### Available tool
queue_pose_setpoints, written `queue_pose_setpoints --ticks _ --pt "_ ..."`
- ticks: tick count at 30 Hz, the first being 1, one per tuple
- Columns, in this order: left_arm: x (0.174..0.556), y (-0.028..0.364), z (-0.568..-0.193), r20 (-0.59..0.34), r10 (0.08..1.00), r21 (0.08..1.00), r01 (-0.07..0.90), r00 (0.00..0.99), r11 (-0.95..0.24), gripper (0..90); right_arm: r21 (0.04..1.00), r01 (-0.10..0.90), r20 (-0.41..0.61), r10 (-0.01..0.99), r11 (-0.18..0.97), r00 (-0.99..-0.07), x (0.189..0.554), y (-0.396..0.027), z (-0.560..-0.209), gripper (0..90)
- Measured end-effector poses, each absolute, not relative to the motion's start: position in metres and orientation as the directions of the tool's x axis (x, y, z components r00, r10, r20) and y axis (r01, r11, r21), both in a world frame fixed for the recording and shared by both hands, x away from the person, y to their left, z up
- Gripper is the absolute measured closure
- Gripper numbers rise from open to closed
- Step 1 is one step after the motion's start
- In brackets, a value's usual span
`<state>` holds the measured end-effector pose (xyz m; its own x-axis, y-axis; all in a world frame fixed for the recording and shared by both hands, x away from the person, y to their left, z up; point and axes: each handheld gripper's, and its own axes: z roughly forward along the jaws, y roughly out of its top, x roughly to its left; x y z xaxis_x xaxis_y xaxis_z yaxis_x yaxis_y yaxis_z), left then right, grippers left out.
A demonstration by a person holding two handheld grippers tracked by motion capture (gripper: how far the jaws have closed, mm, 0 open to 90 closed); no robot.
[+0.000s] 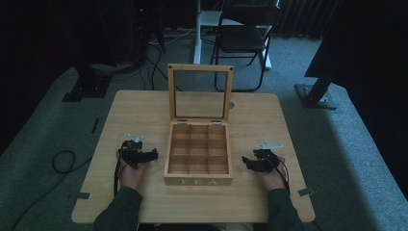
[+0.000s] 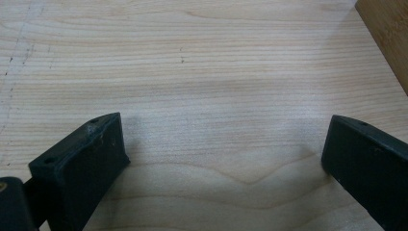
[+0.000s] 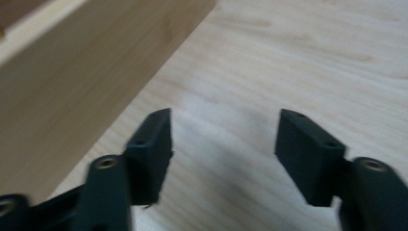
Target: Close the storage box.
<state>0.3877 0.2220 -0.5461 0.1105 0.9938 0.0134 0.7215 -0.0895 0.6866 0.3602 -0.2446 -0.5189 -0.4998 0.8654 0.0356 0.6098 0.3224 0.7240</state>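
A wooden tea box (image 1: 197, 155) stands open at the middle of the table (image 1: 139, 106), its glass-paned lid (image 1: 200, 92) upright at the back. Its nine compartments look empty. "TEA" is printed on the front wall. My left gripper (image 1: 153, 155) rests on the table just left of the box, open, with bare wood between its jaws (image 2: 226, 139). The box's edge (image 2: 385, 33) shows at the top right of that view. My right gripper (image 1: 246, 161) rests just right of the box, open with nothing in it (image 3: 223, 130). The box's side wall (image 3: 72, 82) rises to its left.
A folding chair (image 1: 245, 33) and a white post stand on the grey carpet beyond the table. Dark stands flank the far corners. A cable (image 1: 62, 161) loops on the floor at the left. A small round object (image 1: 232, 104) lies on the table behind the lid.
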Motion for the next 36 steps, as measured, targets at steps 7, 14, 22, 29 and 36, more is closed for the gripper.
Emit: queue_pose_setpoints --ticks 7,14,22,29,36 --pt "0.388 0.222 -0.546 0.013 0.994 0.687 0.722 0.109 -0.088 1.6 0.73 0.609 0.051 0.865 0.309 -0.5 0.367 -0.243 -0.51 49.9" --pt "0.388 0.222 -0.546 0.015 0.994 0.686 0.722 0.109 -0.09 1.6 0.75 0.582 0.024 0.865 0.316 -0.501 0.377 -0.236 -0.495 51.5" --pt "0.388 0.222 -0.546 0.015 0.994 0.686 0.722 0.109 -0.09 1.6 0.778 0.554 0.043 0.855 0.295 -0.516 0.39 -0.228 -0.475 50.5" --pt "0.388 0.222 -0.546 0.014 0.994 0.687 0.721 0.108 -0.089 1.6 0.784 0.538 0.028 0.849 0.309 -0.528 0.401 -0.221 -0.466 54.0" --pt "0.388 0.222 -0.546 0.014 0.994 0.687 0.722 0.109 -0.089 1.6 0.797 0.529 0.039 0.847 0.293 -0.529 0.412 -0.217 -0.456 58.1"
